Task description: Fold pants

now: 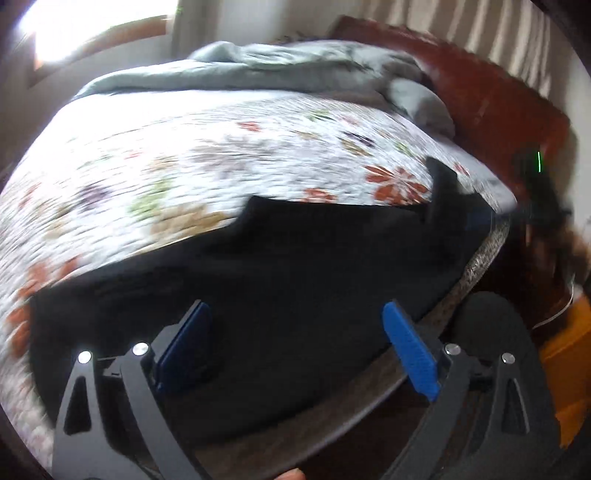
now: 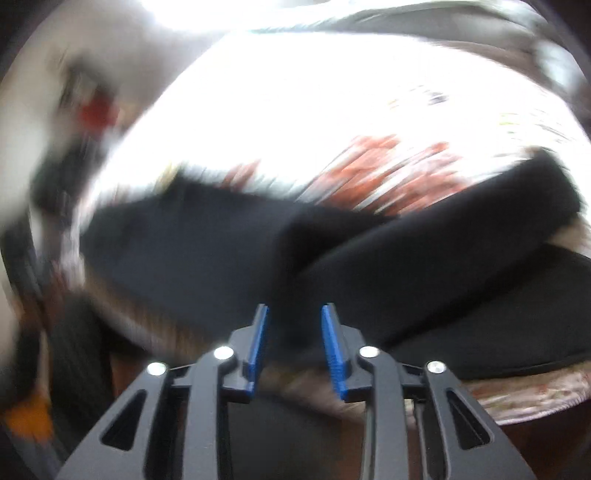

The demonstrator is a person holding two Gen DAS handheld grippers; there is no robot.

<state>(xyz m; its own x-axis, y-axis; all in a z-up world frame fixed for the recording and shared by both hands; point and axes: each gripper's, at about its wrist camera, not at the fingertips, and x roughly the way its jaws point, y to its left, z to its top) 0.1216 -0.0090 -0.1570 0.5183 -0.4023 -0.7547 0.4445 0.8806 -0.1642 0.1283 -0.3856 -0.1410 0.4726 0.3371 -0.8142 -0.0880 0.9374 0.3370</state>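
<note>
Black pants (image 1: 295,273) lie spread along the near edge of a bed with a white floral quilt (image 1: 184,155). My left gripper (image 1: 295,332) is wide open just above the pants, with its blue pads (image 1: 410,354) on either side of the cloth and nothing held. In the right wrist view the pants (image 2: 369,266) show a raised fold running down into my right gripper (image 2: 295,328). Its blue pads (image 2: 332,347) stand partly closed with black cloth between them. The view is blurred and the grip is unclear. The right gripper (image 1: 443,192) also shows at the pants' far end.
A crumpled grey duvet (image 1: 258,70) and pillow (image 1: 417,99) lie at the far end of the bed by a red-brown headboard (image 1: 480,92). The mattress edge (image 1: 461,288) runs beside dark floor and an orange object (image 1: 565,362). A bright window (image 1: 92,26) is far left.
</note>
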